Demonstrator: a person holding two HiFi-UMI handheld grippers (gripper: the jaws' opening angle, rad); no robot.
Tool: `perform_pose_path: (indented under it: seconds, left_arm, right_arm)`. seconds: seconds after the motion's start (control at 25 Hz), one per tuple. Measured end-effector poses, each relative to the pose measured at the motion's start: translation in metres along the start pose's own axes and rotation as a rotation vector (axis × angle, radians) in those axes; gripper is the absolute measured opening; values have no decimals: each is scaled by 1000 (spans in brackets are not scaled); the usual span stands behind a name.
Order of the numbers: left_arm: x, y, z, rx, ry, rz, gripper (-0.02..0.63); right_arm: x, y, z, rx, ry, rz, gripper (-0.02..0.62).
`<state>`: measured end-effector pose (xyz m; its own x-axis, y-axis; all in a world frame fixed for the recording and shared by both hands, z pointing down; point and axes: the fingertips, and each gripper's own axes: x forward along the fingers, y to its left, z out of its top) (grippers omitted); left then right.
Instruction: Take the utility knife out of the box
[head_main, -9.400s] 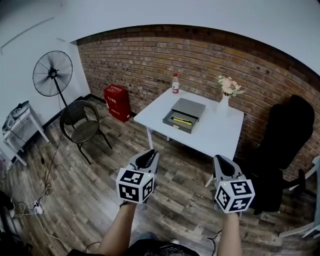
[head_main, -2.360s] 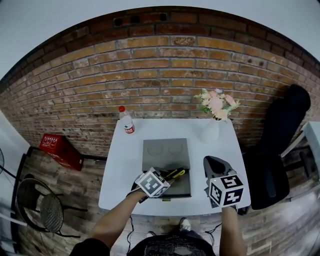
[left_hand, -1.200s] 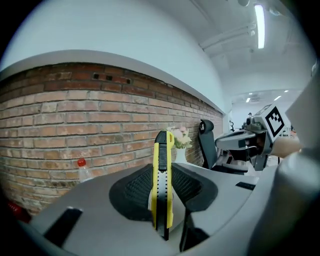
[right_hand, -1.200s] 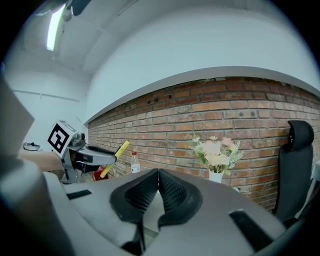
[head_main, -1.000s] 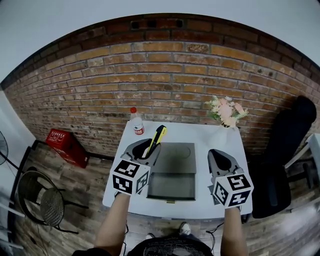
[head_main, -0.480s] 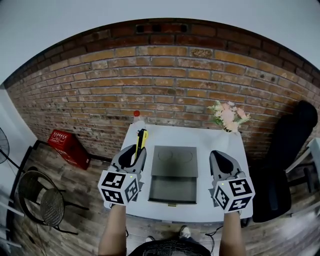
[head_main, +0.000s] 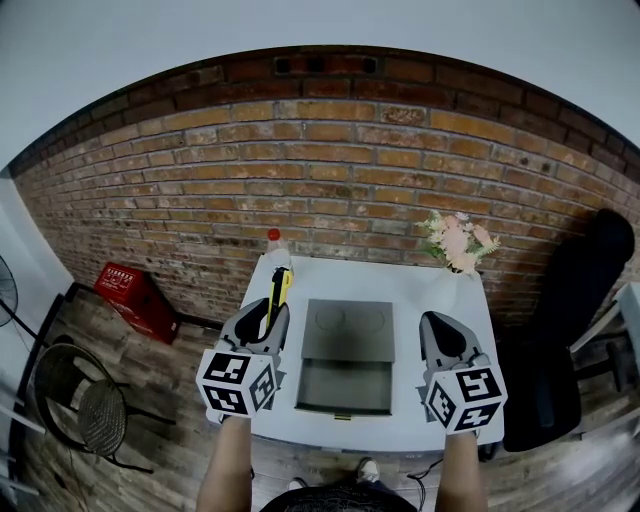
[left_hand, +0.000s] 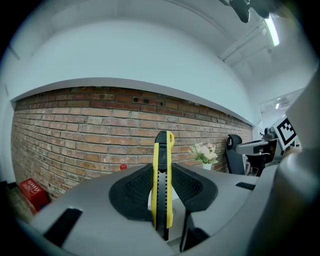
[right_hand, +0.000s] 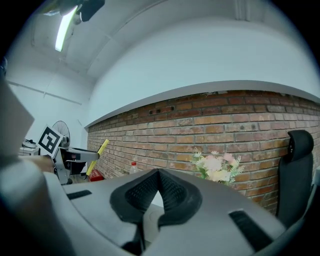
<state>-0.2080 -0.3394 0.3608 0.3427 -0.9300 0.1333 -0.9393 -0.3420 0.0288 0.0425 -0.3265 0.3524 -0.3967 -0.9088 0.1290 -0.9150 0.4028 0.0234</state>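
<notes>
Utility knife (left_hand: 163, 185): slim yellow body, black slider strip down its length, black-capped end uppermost. Clamped edge-on between the fingers (left_hand: 134, 192) of the left gripper (head_main: 264, 318), sticking out past their tips, out of the box and off to its left. Box (head_main: 347, 335): flat, grey, square-cornered, lying mid-counter (head_main: 400, 290), near compartment open, two faint circles on the closed far part.
</notes>
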Motion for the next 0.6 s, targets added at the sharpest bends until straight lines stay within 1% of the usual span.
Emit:
perform_pose_path:
  seconds: [0.6]
  left_arm:
    - [4,-9,-3,-4,8,-18,129]
  right_arm:
    - [-2,-3,2,-21,8,1,18]
